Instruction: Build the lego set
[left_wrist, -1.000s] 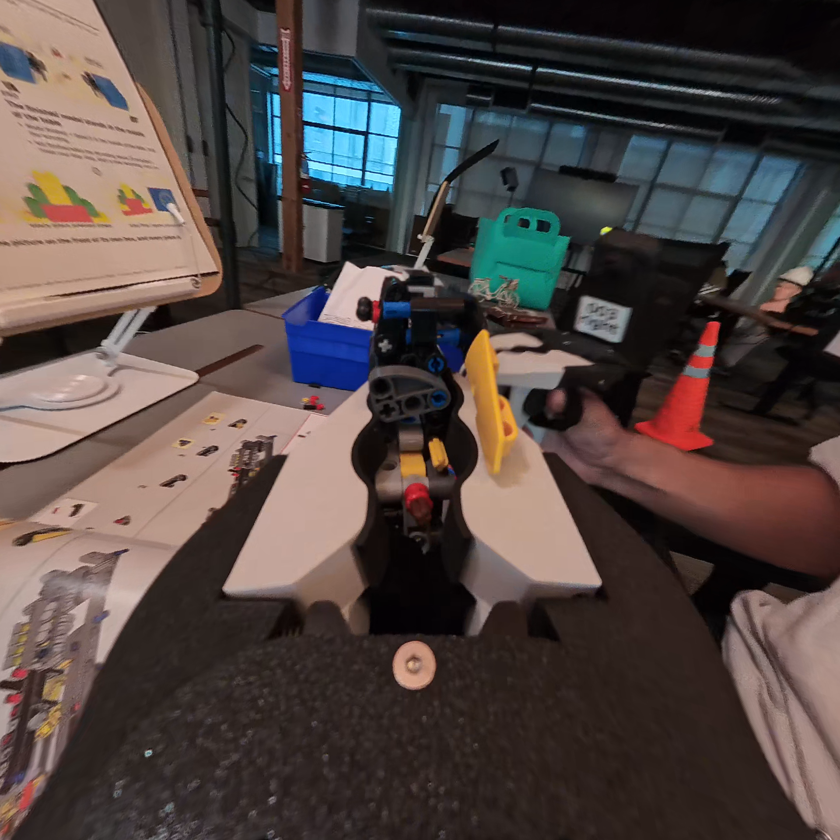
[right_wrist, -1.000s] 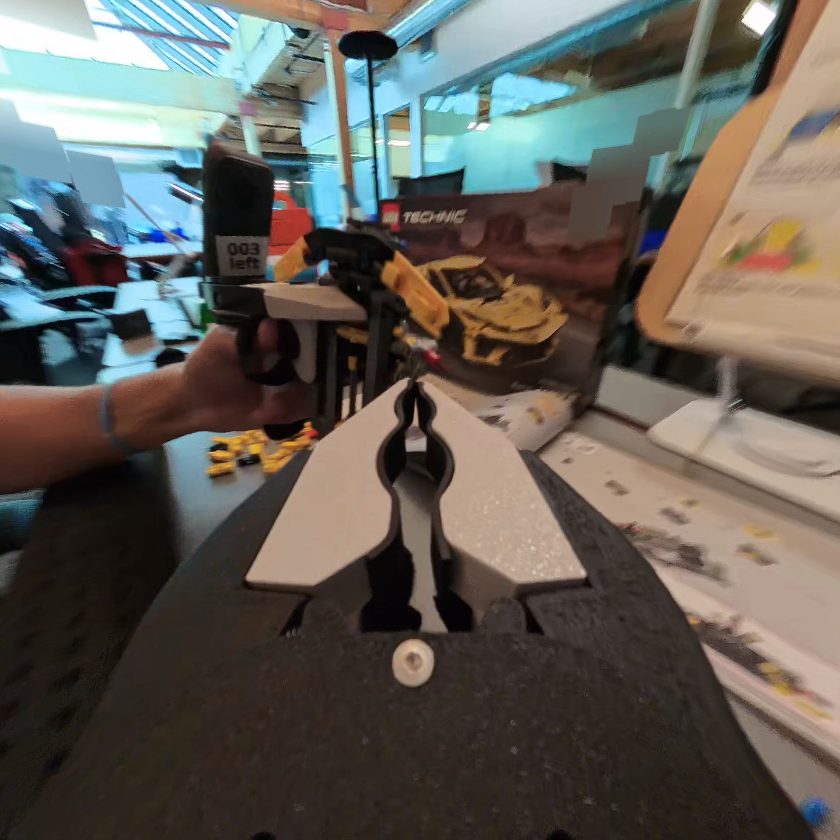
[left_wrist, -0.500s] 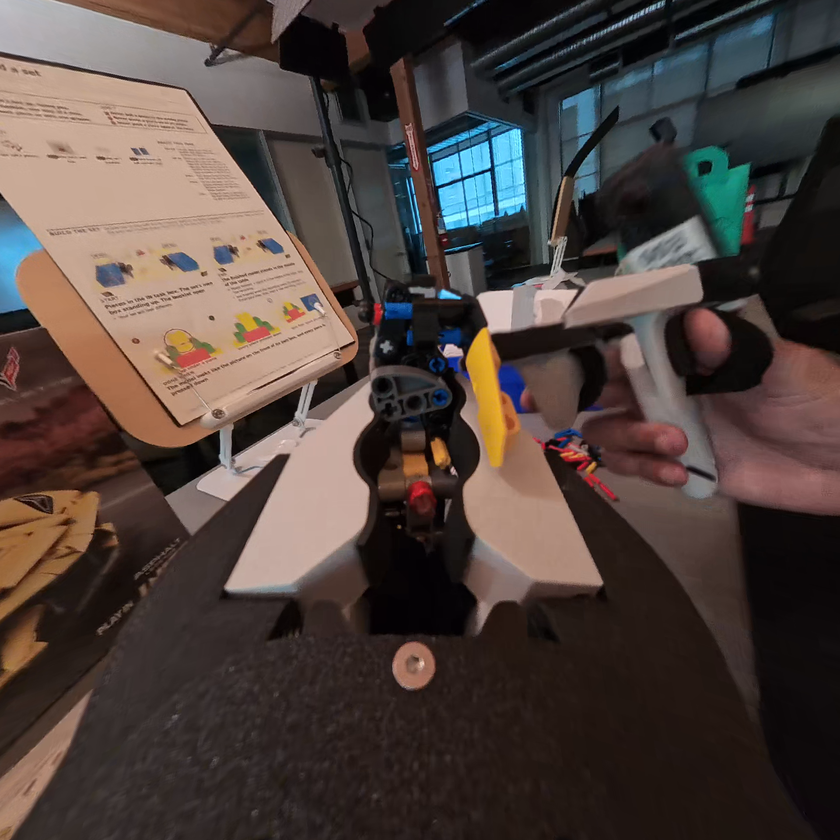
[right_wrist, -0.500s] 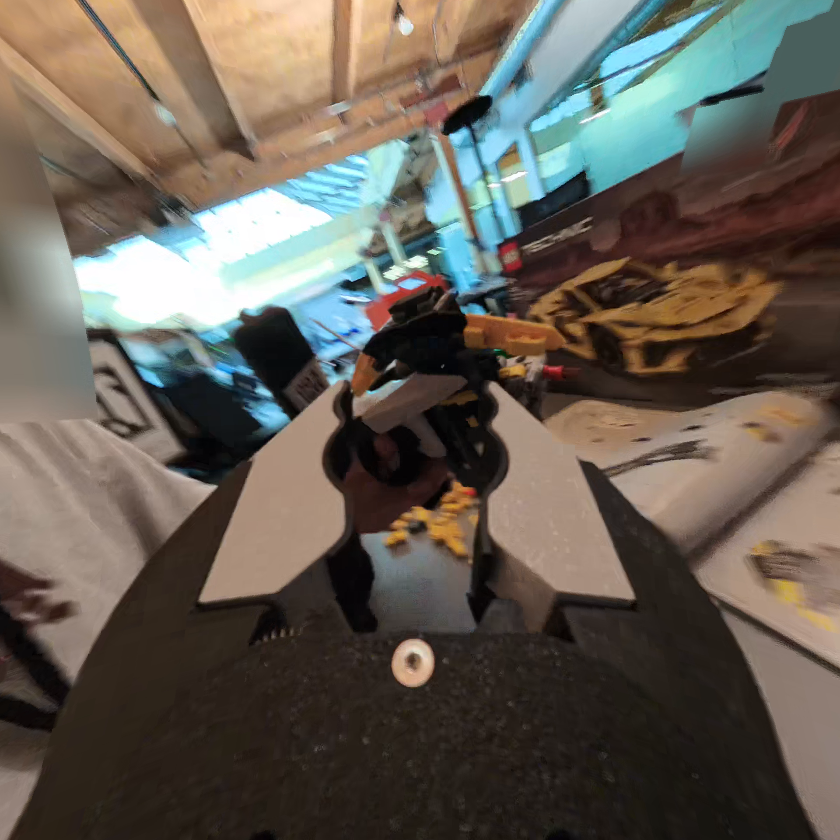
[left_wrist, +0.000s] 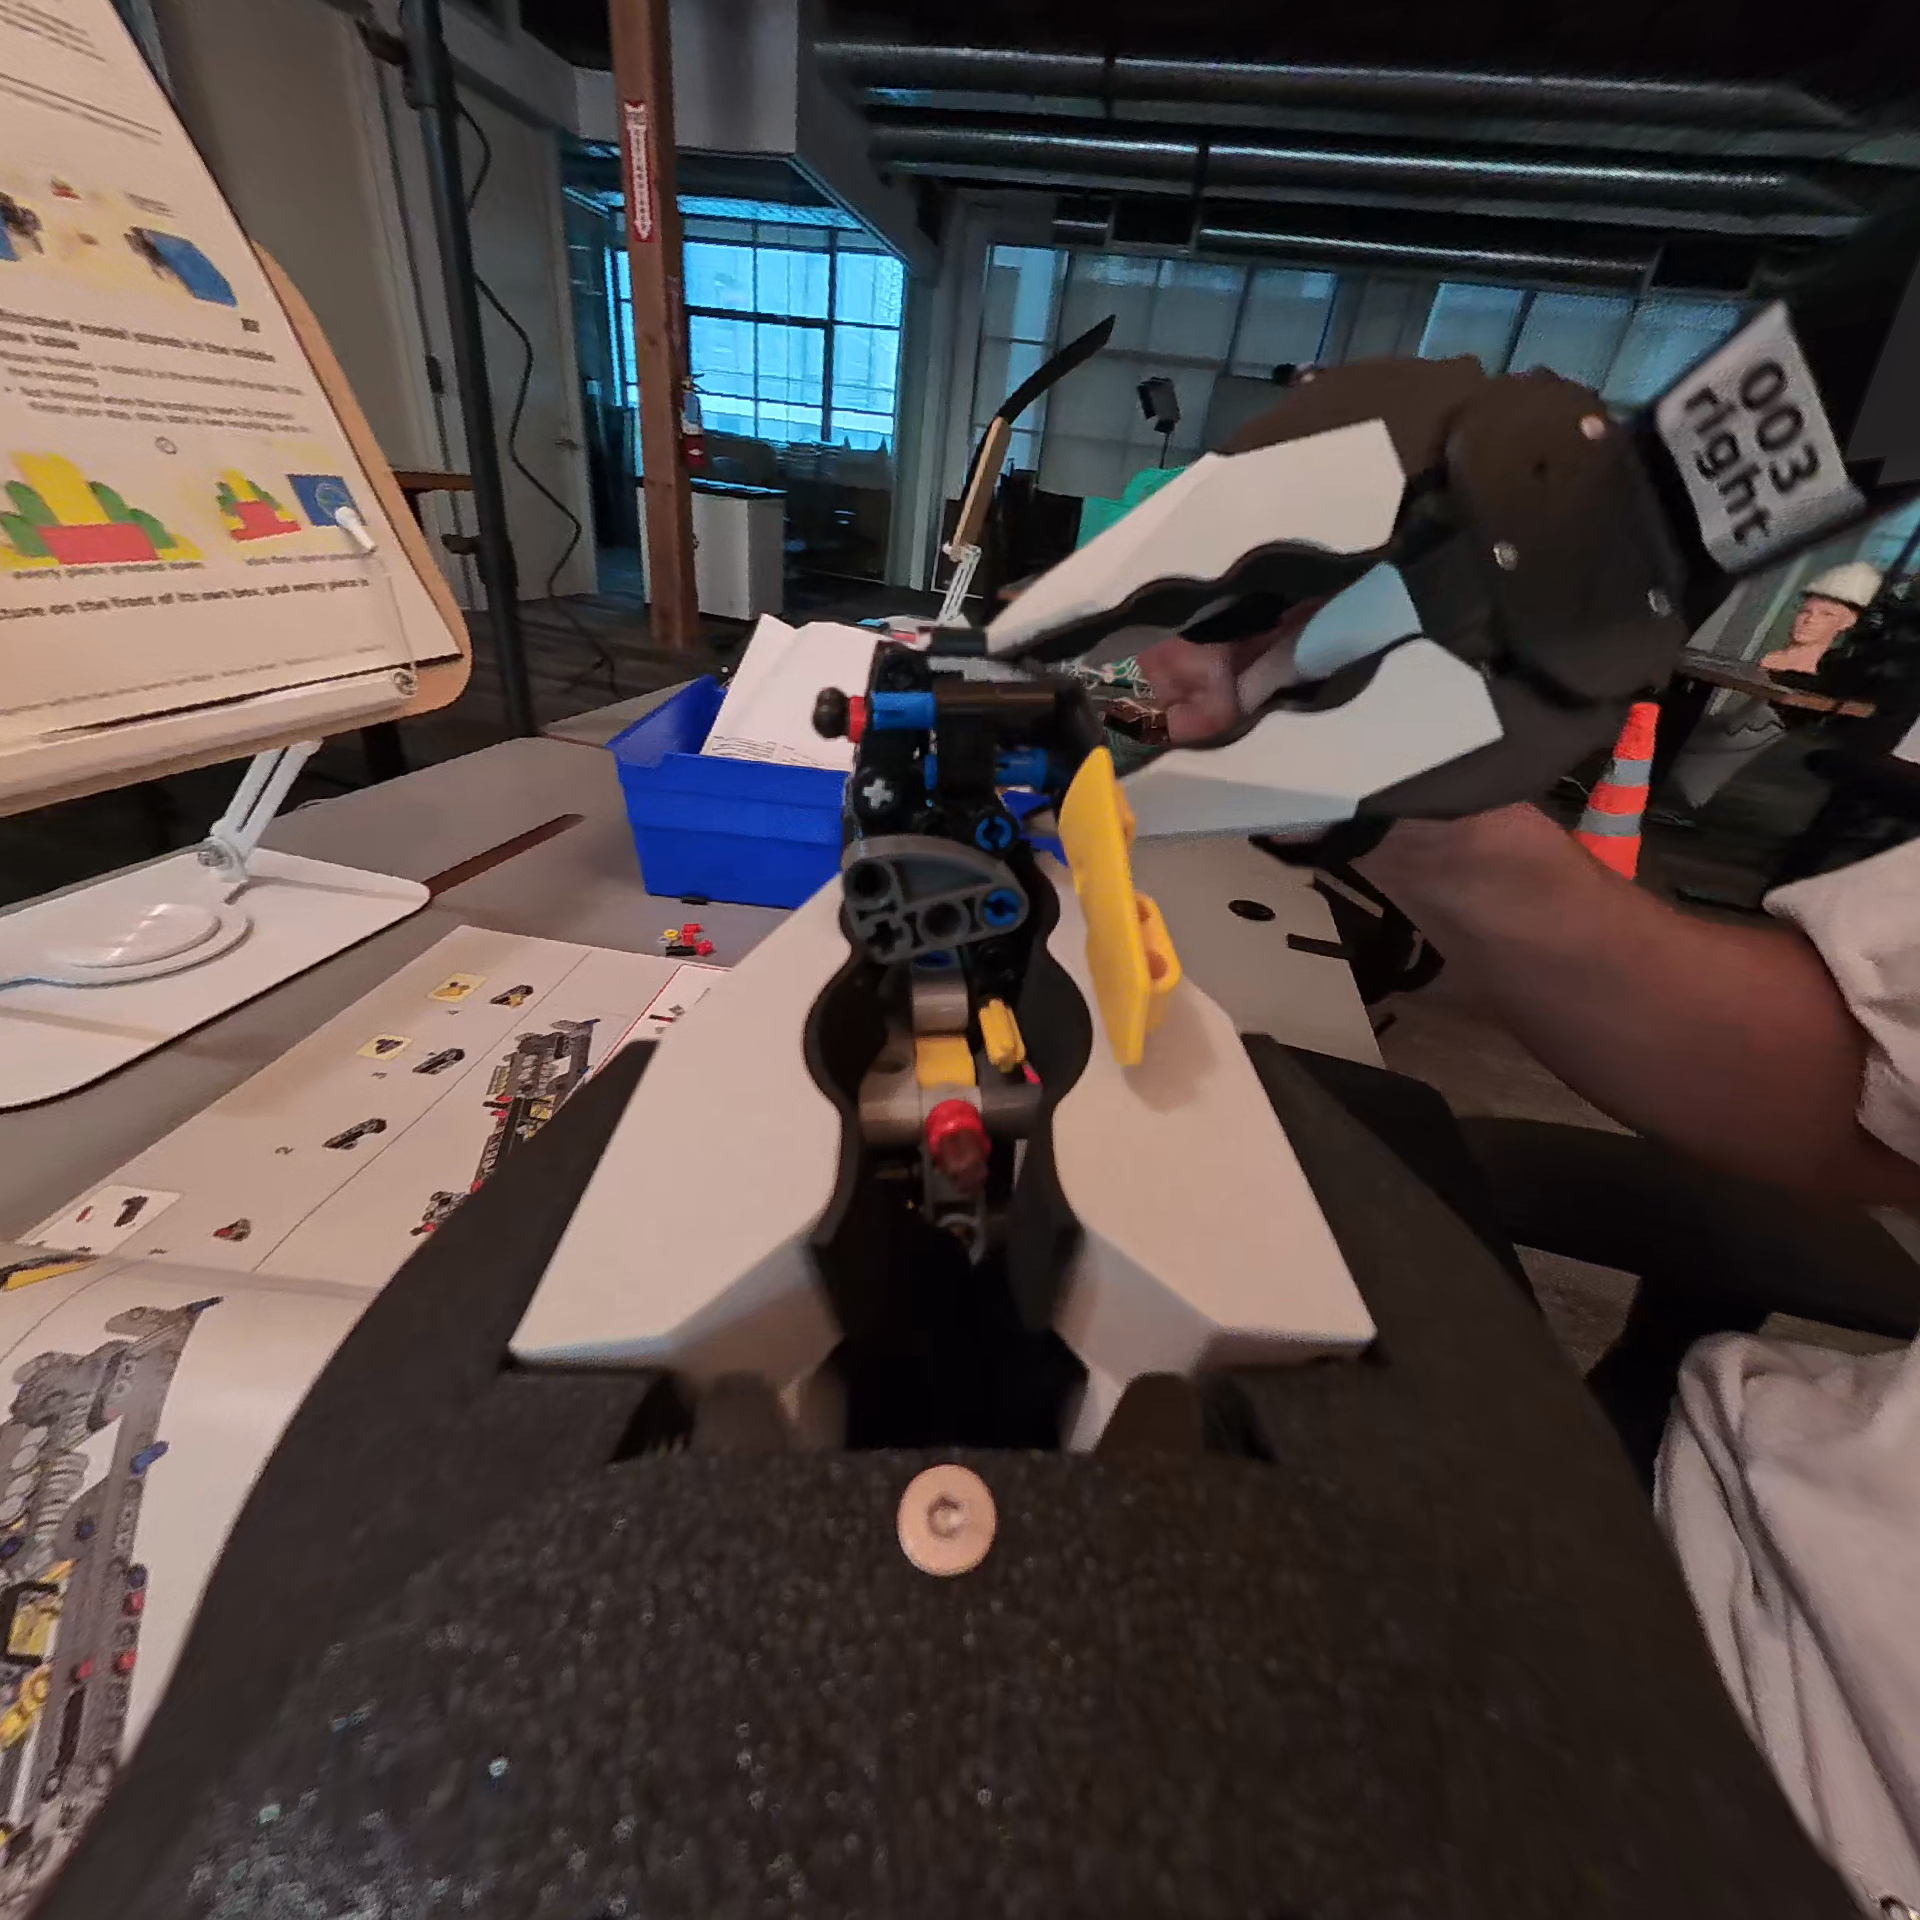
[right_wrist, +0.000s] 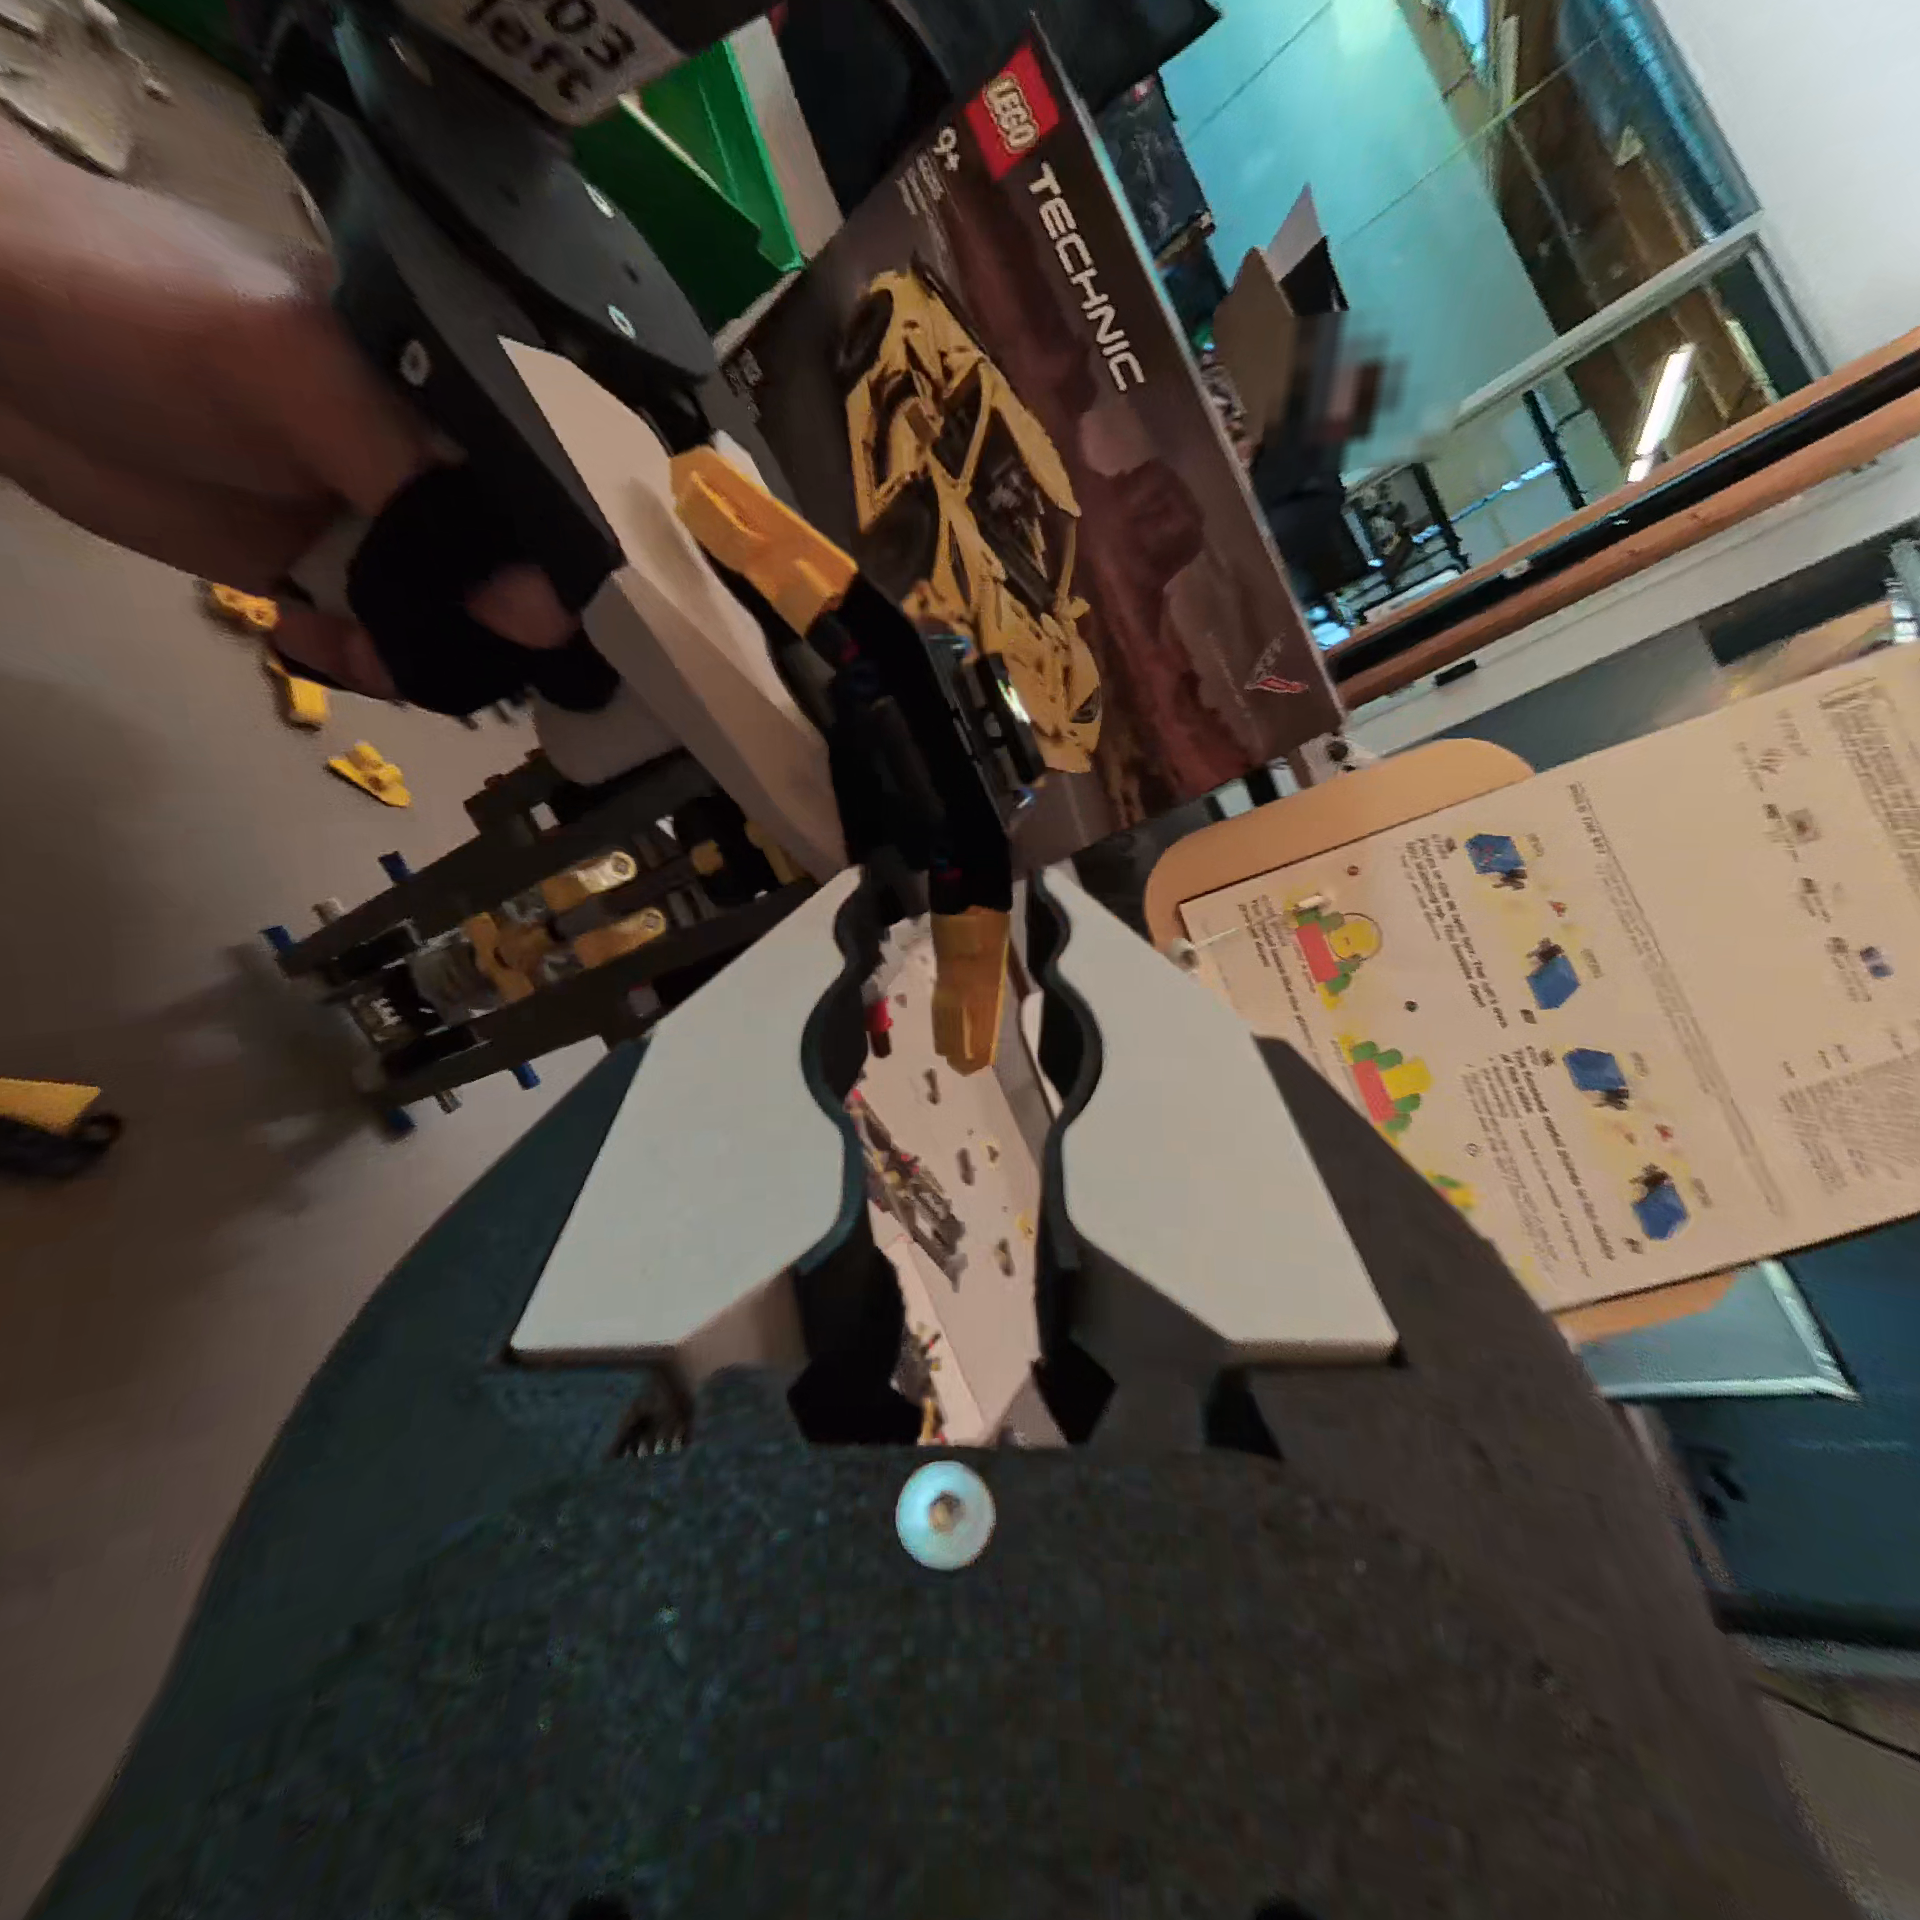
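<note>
My left gripper (left_wrist: 935, 904) is shut on a small Technic sub-assembly (left_wrist: 935, 810) of black, grey and blue parts with a yellow panel (left_wrist: 1112, 904) on its right side. I hold it above the table. My right gripper (left_wrist: 1070, 717) is open and comes in from the right. Its upper finger lies at the top of the sub-assembly. In the right wrist view, which is rolled over, the right gripper (right_wrist: 945, 883) has its fingertips on either side of the sub-assembly's (right_wrist: 914, 748) end. A yellow panel (right_wrist: 966, 987) hangs between them. The left gripper (right_wrist: 831, 727) holds it from the far side.
A larger black and yellow chassis (right_wrist: 499, 935) and loose yellow pieces (right_wrist: 364, 769) lie on the grey table. The set's box (right_wrist: 1039, 468) stands behind. An open instruction booklet (left_wrist: 416, 1091), a blue bin (left_wrist: 727, 810) and a sheet on a stand (left_wrist: 156, 416) are at the left. My two grippers' fingertips are within a few centimetres of each other.
My right gripper was shut a second ago; it has opened, rolled over and moved in onto the sub-assembly. My left gripper swung left and back, still holding the sub-assembly.
</note>
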